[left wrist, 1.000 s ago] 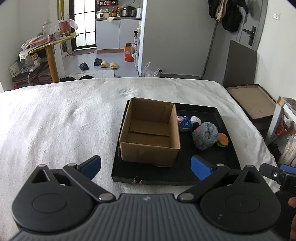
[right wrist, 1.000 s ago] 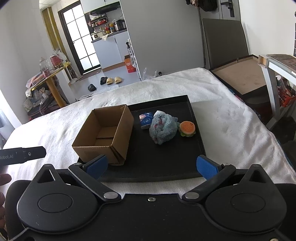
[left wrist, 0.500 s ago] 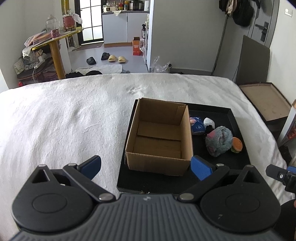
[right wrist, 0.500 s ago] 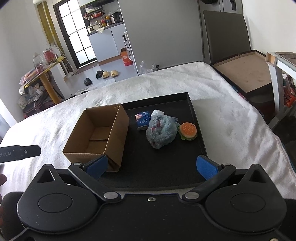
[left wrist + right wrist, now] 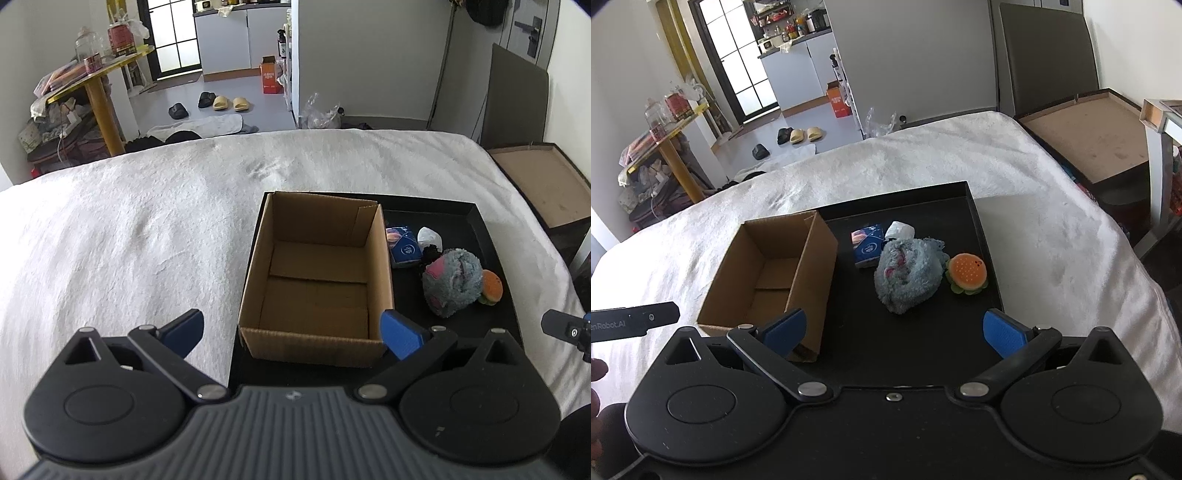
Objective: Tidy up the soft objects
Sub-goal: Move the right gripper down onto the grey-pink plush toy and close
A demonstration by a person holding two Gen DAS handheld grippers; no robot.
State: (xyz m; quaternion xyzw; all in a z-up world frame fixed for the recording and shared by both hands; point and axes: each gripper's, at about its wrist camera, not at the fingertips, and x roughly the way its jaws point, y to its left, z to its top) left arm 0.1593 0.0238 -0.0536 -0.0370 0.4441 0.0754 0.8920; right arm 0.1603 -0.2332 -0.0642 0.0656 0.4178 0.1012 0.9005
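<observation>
An empty open cardboard box (image 5: 317,280) (image 5: 768,273) stands on the left part of a black tray (image 5: 491,258) (image 5: 916,343) on a white bedspread. Right of the box lie a fluffy blue-grey plush (image 5: 452,282) (image 5: 908,273), a burger toy (image 5: 491,288) (image 5: 967,273), a blue packet (image 5: 404,246) (image 5: 868,243) and a small white object (image 5: 429,236) (image 5: 900,229). My left gripper (image 5: 291,330) is open and empty, just in front of the box. My right gripper (image 5: 894,328) is open and empty, over the tray's near part, short of the plush.
The white bedspread (image 5: 129,236) covers the surface around the tray. A brown board in a dark frame (image 5: 1097,136) lies beyond the right edge. A yellow side table with clutter (image 5: 96,92) and slippers (image 5: 229,102) on the floor are far behind.
Both grippers have moved closer to the tray and stayed open. The left one shifted left, so the box now sits more central in its view. Nothing on the tray moved.
</observation>
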